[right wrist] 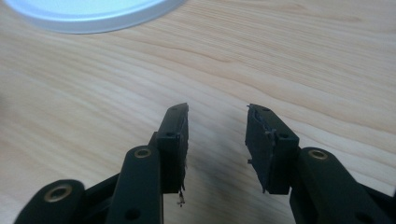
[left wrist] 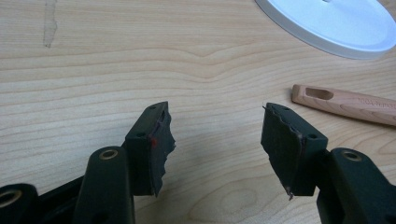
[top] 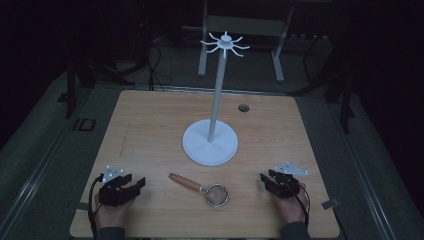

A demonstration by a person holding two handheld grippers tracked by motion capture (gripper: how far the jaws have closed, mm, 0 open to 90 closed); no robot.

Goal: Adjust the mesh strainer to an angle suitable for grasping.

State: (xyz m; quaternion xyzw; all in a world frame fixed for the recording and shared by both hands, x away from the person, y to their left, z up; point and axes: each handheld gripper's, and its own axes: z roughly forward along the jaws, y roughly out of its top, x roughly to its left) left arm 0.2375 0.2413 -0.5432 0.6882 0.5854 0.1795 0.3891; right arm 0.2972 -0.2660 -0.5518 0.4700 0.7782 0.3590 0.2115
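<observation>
A small strainer [top: 216, 194] with a wooden handle [top: 185, 181] lies on the wooden table [top: 150, 130] near its front edge, between my two grippers. Behind it stands a white hook stand: round base [top: 210, 144], tall pole, ring of hooks [top: 225, 44] on top. My left gripper [top: 131, 182] rests at the front left, open, with bare table between its jaws [left wrist: 215, 126]. The handle's end [left wrist: 343, 103] shows to its right, apart from it. My right gripper [top: 267, 176] rests at the front right, open with a narrower gap [right wrist: 217, 122], nothing in it.
The stand's base edge [left wrist: 327, 23] lies ahead of the left gripper, and its rim [right wrist: 88, 14] ahead of the right one. A small round hole [top: 243, 107] sits in the table's far right part. Dark floor, cables and a metal frame lie beyond the table.
</observation>
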